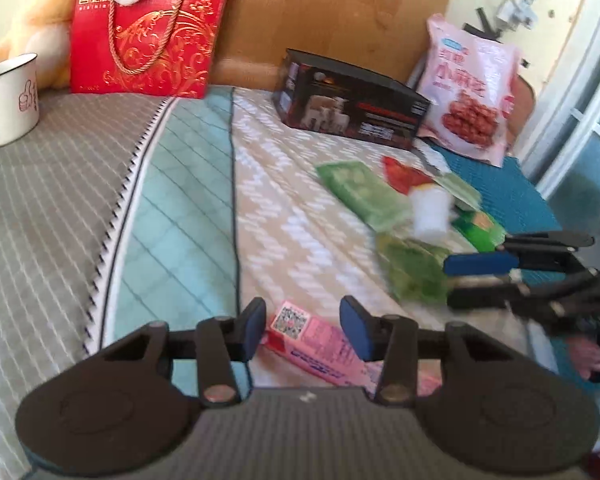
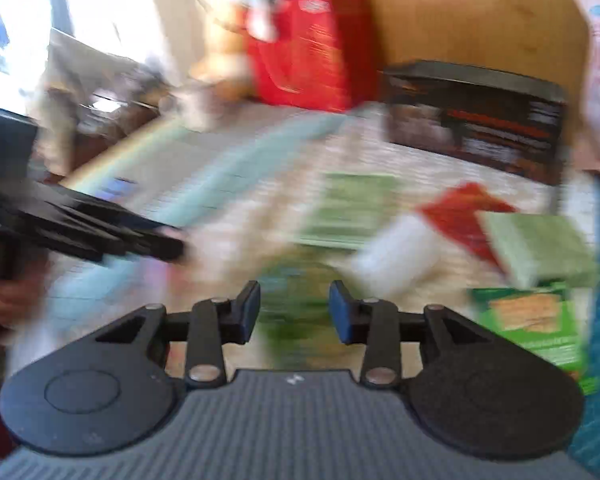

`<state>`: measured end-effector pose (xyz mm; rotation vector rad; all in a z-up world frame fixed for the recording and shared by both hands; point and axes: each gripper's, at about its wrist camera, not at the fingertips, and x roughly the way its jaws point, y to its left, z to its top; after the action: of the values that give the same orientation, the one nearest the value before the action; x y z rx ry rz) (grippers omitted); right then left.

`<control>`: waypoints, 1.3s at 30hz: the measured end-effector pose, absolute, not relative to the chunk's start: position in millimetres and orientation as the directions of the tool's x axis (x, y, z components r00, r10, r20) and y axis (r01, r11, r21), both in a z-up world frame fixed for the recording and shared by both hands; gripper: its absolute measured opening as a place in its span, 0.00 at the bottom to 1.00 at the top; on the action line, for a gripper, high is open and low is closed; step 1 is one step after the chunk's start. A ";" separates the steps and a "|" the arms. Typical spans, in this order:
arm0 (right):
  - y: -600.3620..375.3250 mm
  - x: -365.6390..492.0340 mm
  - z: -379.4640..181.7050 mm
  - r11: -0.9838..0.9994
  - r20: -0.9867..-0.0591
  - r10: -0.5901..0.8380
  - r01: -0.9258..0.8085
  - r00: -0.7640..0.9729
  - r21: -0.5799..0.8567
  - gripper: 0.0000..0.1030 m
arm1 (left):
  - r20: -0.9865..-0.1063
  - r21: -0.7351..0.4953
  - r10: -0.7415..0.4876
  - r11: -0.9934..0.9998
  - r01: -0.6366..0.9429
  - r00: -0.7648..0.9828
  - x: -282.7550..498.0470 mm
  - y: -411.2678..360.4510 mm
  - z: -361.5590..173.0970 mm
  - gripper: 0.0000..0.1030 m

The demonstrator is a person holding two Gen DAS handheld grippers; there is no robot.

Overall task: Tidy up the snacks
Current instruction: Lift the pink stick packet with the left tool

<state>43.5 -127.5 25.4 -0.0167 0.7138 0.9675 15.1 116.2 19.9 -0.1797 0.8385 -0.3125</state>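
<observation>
My left gripper (image 1: 303,330) is open, its jaws on either side of a flat pink snack box (image 1: 316,344) lying on the bed, not closed on it. My right gripper (image 2: 294,310) is open above a blurred green packet (image 2: 292,312); it also shows in the left wrist view (image 1: 454,280) beside that green packet (image 1: 414,276). Other snacks lie in a loose pile: a green pouch (image 1: 358,192), a red packet (image 1: 404,174), a white item (image 1: 430,214) and a green cracker box (image 2: 536,328).
A black box (image 1: 348,104) and a pink snack bag (image 1: 470,92) stand at the back against a wooden headboard. A red biscuit gift bag (image 1: 148,36), a plush toy (image 1: 36,20) and a white mug (image 1: 10,98) stand at the back left. The right wrist view is motion-blurred.
</observation>
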 end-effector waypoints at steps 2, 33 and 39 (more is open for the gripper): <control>-125.0 22.7 28.0 0.511 -0.549 0.778 -0.814 0.304 0.275 0.40 | -0.699 -0.289 -0.360 0.933 0.215 0.619 6.3 114.0 19.0 0.40; -245.4 -18.8 -0.2 0.685 -0.558 0.675 -0.691 0.483 0.230 0.17 | -0.758 -0.213 -0.430 0.874 0.436 0.490 5.5 -37.4 18.8 0.38; -253.5 -38.3 5.9 0.609 -0.484 0.750 -0.757 0.451 0.237 0.31 | -0.748 -0.162 -0.406 0.879 0.448 0.526 2.7 -34.4 36.8 0.40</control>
<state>-38.3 -253.5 5.9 -0.0135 0.5911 0.9311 2.7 -34.4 36.8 0.0520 0.8801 -0.5106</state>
